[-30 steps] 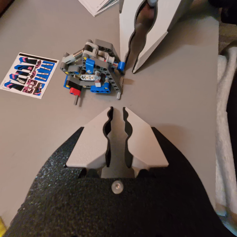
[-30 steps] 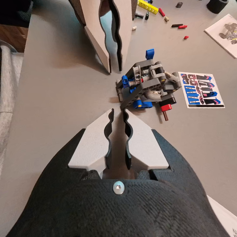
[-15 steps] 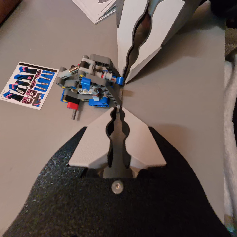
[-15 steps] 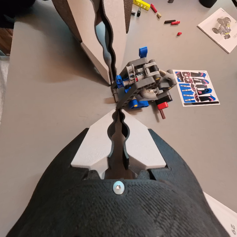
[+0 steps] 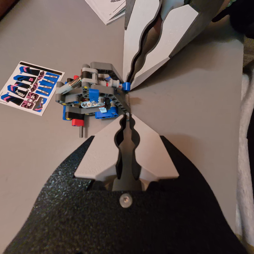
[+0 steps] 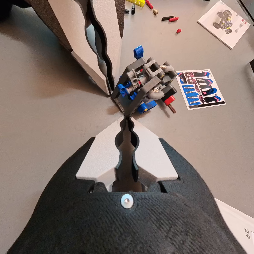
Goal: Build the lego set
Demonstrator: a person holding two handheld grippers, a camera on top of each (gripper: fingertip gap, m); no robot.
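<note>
Both grippers meet the half-built lego model (image 5: 94, 94) from opposite ends, and everything turns on the dark grey beam (image 5: 121, 103) along the model's near side. Its long axis runs straight from one gripper to the other. The left gripper (image 5: 127, 116) has the beam's end directly ahead at its fingertips. A small light grey pin (image 5: 127, 114) stands right in the slim gap between them, though I cannot tell whether the fingers actually press on it. The right gripper (image 6: 126, 118) comes in from the far end. Its jaws are drawn almost together, and the corner of the grey frame sits just past its tips, so a firm grasp cannot be confirmed there either. Neither gripper is clearly nearer. Each sits at its own end, so my guess is that the next move is a squeeze or a lift made by both together.

The model lies on a smooth matte grey table (image 6: 41, 123), just ahead of both sets of fingers and slightly off to the side where the glossy sticker sheet (image 6: 200, 88) lies flat. It is hard plastic: perforated grey beams, blue connectors, a red bush on a thin axle, and a small coiled metal spring (image 5: 74, 82). The fingers (image 5: 99, 148) are pale, faceted wedges with wavy dark inner edges, seated in rough black printed bodies. Loose pins (image 6: 170, 18) and an instruction booklet (image 6: 225, 23) lie well beyond the model.
</note>
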